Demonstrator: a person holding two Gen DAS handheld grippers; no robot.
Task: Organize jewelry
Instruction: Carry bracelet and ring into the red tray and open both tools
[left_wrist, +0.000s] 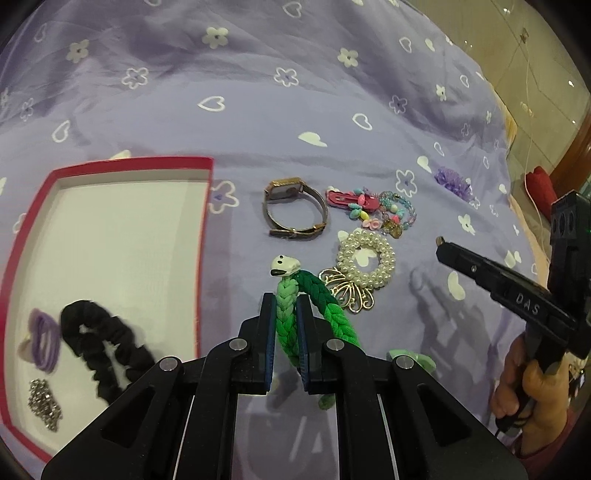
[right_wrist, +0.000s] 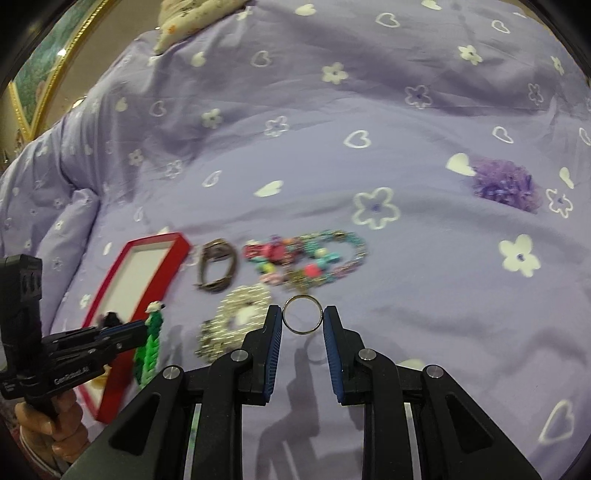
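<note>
The left gripper (left_wrist: 286, 321) is pinching the pale strand of the green braided bracelet (left_wrist: 321, 310), jaws nearly closed on it, its long axis running straight ahead toward the white bead head. The red box (left_wrist: 207, 236) is lying just to the left, its near wall the one edge to clear; inside, the black scrunchie (left_wrist: 107, 347) is taking the near corner, leaving the far half free. The right gripper (right_wrist: 303, 321) is holding a thin metal ring (right_wrist: 302, 315) between half-open fingers, well right of the box. The watch (left_wrist: 293, 212) and pearl bracelet (left_wrist: 365, 258) are waiting ahead.
</note>
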